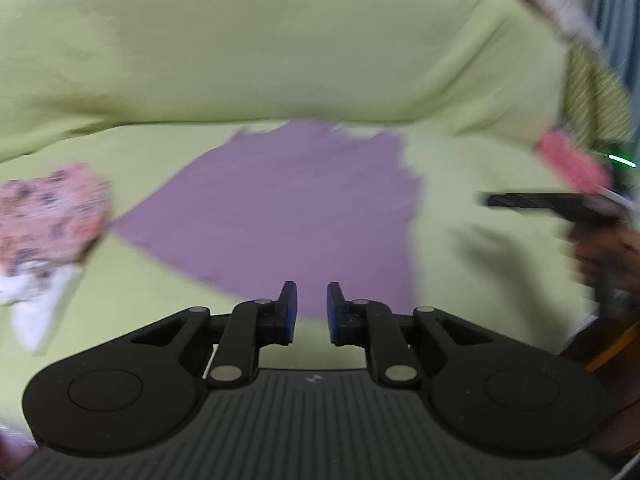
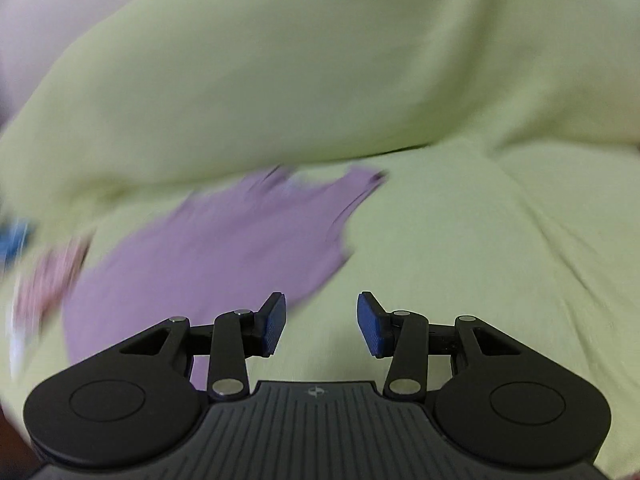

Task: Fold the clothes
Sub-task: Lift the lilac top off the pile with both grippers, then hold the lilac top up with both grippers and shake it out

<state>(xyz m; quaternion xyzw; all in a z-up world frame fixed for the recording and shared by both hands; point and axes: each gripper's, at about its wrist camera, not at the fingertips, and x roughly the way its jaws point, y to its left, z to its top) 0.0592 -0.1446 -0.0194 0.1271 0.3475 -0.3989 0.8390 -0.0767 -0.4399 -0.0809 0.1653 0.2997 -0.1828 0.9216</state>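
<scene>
Both tools empty: left tool (image 1: 311, 312) narrowly parted, right tool (image 2: 321, 322) wider. I hold them above the purple garment (image 1: 288, 216), spread flat on the green-sheeted bed (image 1: 472, 240), presumably ready for gripping.

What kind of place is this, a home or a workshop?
Probably a home, on a sofa or bed: a soft surface under a light green sheet, a purple garment spread flat on it, and a pink patterned cloth beside it.
</scene>
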